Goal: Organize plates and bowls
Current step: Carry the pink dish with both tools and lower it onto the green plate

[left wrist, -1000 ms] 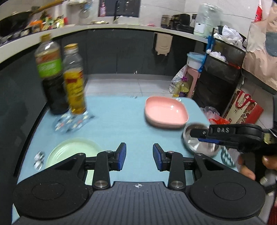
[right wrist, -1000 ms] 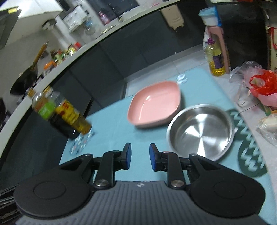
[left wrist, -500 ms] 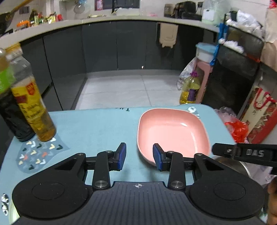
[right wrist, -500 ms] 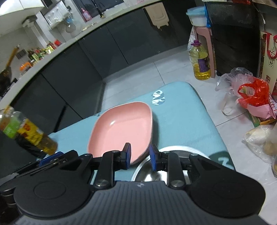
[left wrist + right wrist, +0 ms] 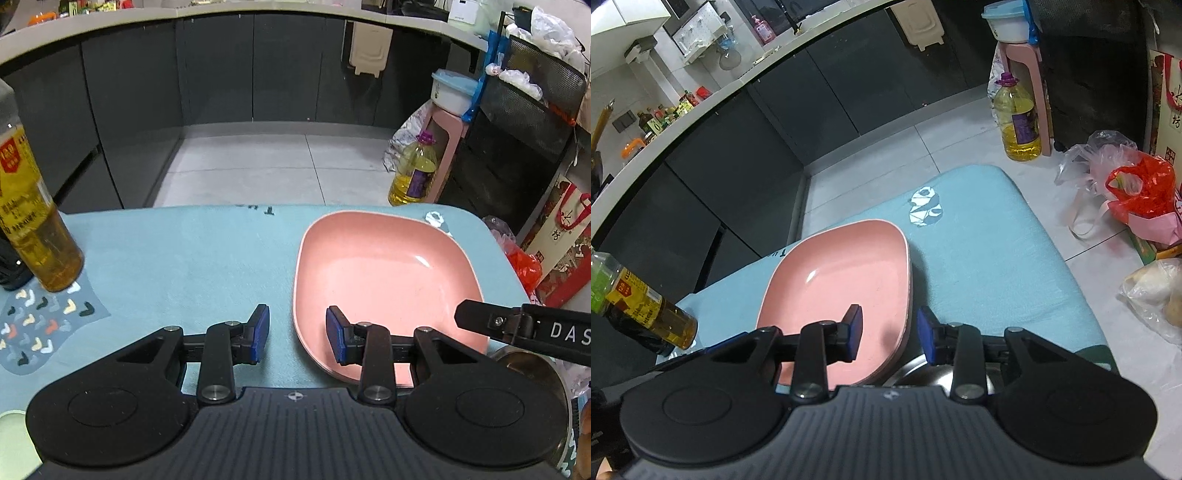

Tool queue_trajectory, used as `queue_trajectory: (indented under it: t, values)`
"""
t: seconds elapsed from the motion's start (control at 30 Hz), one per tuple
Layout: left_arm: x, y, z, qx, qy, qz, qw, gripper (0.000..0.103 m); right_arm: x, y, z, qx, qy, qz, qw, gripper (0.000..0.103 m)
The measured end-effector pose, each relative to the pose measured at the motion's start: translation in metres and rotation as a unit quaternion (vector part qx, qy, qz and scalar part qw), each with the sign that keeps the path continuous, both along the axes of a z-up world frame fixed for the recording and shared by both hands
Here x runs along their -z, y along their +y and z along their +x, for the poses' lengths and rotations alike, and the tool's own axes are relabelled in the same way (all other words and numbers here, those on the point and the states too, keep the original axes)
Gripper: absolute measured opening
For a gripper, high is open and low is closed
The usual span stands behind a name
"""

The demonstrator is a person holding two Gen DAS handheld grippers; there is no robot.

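Observation:
A pink squarish plate [image 5: 384, 280] lies on the blue table cover; it also shows in the right wrist view [image 5: 842, 291]. My left gripper [image 5: 297, 334] is open and empty, its jaws astride the plate's near left rim. My right gripper [image 5: 889, 334] is open and empty, its jaws astride the plate's near right rim. A steel bowl [image 5: 923, 373] sits just under the right gripper, and its edge shows in the left wrist view [image 5: 532, 365]. A pale green plate's edge [image 5: 11, 439] shows at the bottom left.
An oil bottle [image 5: 33, 221] and a dark sauce bottle [image 5: 9, 269] stand at the table's left on a patterned mat [image 5: 40, 321]. The oil bottle also shows in the right wrist view [image 5: 653, 317]. Bags [image 5: 1134, 188] and an oil jug [image 5: 1017, 118] sit on the floor beyond the table.
Both grippers have moved forward to the pink plate, and their jaws now straddle its near rim. The green plate and steel bowl have slid mostly out of view.

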State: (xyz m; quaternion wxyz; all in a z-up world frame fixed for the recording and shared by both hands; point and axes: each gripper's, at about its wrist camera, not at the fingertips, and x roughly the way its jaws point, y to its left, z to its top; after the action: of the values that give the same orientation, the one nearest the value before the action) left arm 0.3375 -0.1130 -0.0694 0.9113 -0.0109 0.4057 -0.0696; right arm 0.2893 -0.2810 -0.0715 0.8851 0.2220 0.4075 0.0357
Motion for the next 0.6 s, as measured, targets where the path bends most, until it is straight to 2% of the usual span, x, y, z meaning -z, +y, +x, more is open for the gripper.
queue_trajectory:
  t: [0.23,0.27,0.3,0.33,0.47,0.6]
  values:
    - [0.006,0.001,0.003,0.005,0.003,-0.002,1.0,0.03,0.002,0.0,0.005,-0.002,0.0,-0.009,1.0,0.023]
    - [0.006,0.0,0.004,0.01,0.004,-0.002,0.9999,0.015,0.003,0.001,0.006,-0.004,0.005,-0.013,1.0,0.016]
    - [0.007,-0.001,0.004,0.016,0.008,0.002,0.9998,0.01,0.004,0.003,0.006,-0.006,0.011,-0.019,1.0,0.011]
    - [0.007,-0.001,0.003,0.017,0.006,0.006,0.9998,0.01,0.005,0.004,0.007,-0.001,0.017,-0.03,0.999,0.003]
    - [-0.004,-0.001,-0.01,0.02,-0.011,0.008,0.9997,0.01,0.0,0.005,0.0,0.011,0.013,-0.03,0.999,0.002]
    - [-0.021,0.007,-0.03,0.024,-0.026,0.006,0.9993,0.011,-0.017,0.01,-0.015,0.01,-0.007,-0.027,1.0,0.002]
